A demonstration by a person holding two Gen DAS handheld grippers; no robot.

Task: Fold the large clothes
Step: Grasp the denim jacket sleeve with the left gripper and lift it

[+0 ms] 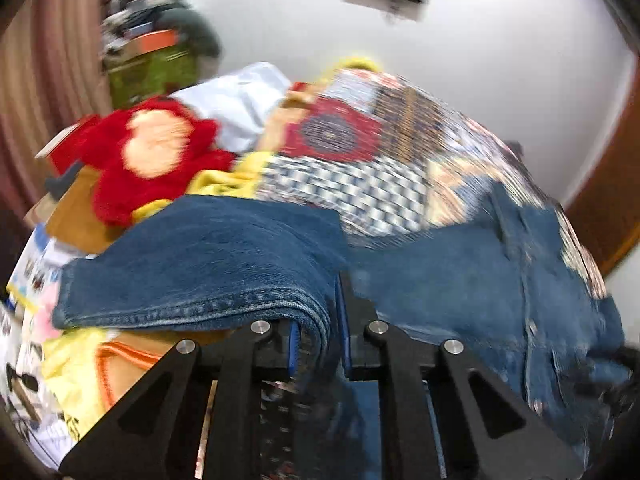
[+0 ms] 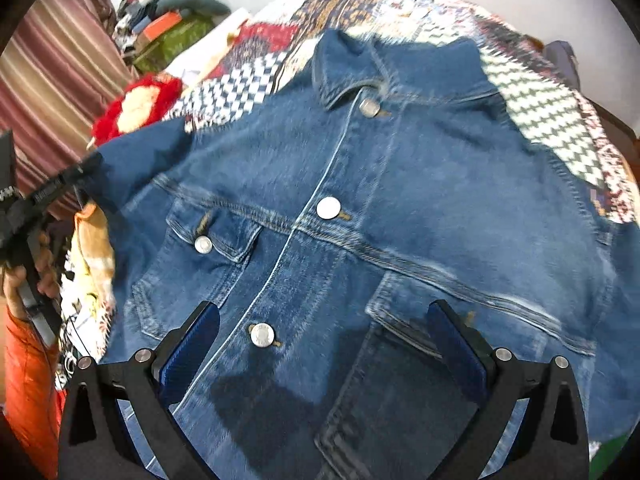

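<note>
A denim jacket (image 2: 360,208) lies front-up on a patchwork quilt (image 2: 552,120), buttoned, collar toward the far side, with its sleeve (image 1: 208,268) lifted off to the left. The left gripper (image 1: 318,344) is pinched tight on a fold of that sleeve's cuff edge, the cloth draping over its fingers. The right gripper (image 2: 324,344) hangs over the lower front of the jacket with its blue pads (image 2: 188,344) spread wide, holding nothing; a red plush toy (image 1: 152,160) sits beyond the sleeve.
</note>
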